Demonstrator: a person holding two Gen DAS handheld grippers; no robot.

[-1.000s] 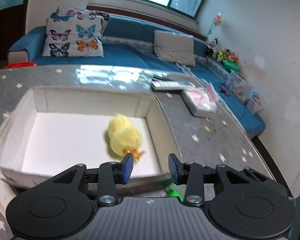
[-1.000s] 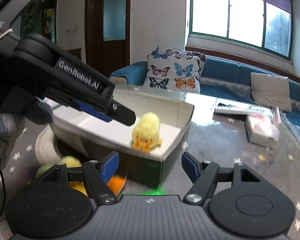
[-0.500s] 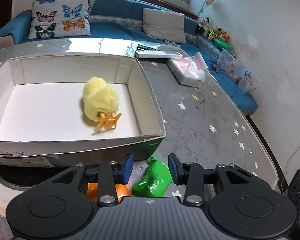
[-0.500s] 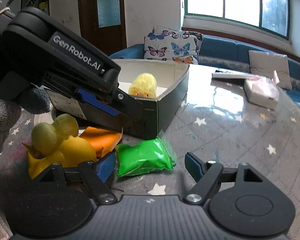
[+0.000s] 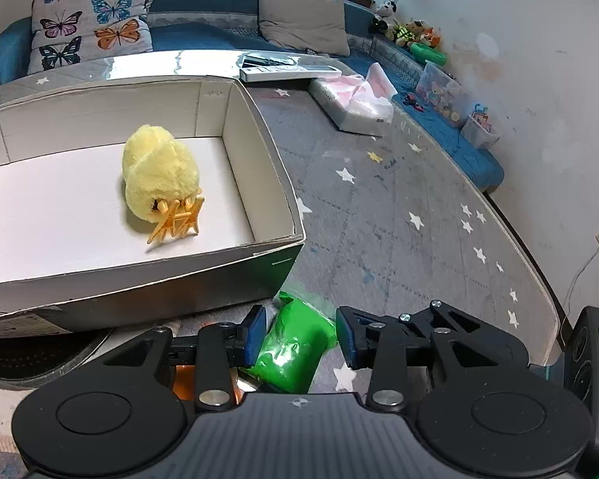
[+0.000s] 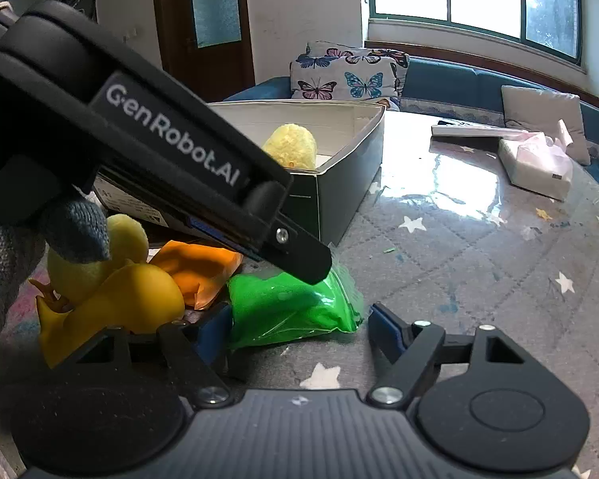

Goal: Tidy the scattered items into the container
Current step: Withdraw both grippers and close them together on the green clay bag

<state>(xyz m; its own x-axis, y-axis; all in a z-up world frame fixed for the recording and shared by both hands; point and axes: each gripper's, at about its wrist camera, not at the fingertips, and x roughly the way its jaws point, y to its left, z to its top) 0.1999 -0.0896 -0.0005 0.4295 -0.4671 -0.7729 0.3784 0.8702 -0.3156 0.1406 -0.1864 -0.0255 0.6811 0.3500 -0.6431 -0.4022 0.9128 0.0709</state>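
A yellow plush chick (image 5: pixel 159 171) lies inside the open cardboard box (image 5: pixel 259 119); it also shows in the right wrist view (image 6: pixel 291 147). A green bag (image 5: pixel 295 343) lies on the table in front of the box. My left gripper (image 5: pixel 300 337) is open, its pads on either side of the bag. My right gripper (image 6: pixel 299 331) is open, low over the same green bag (image 6: pixel 287 307). An orange bag (image 6: pixel 195 267), a yellow rubber duck (image 6: pixel 119 303) and a second plush chick (image 6: pixel 112 247) lie left of it.
The left gripper's body (image 6: pixel 159 147) crosses the right wrist view above the bags. A tissue pack (image 5: pixel 355 107) and a remote (image 5: pixel 287 70) lie at the table's far side. A blue sofa with cushions (image 5: pixel 92 28) is behind.
Both grippers have dropped from above the box down to the table in front of it. The green bag now sits between the left pads. The chick stays in the box.
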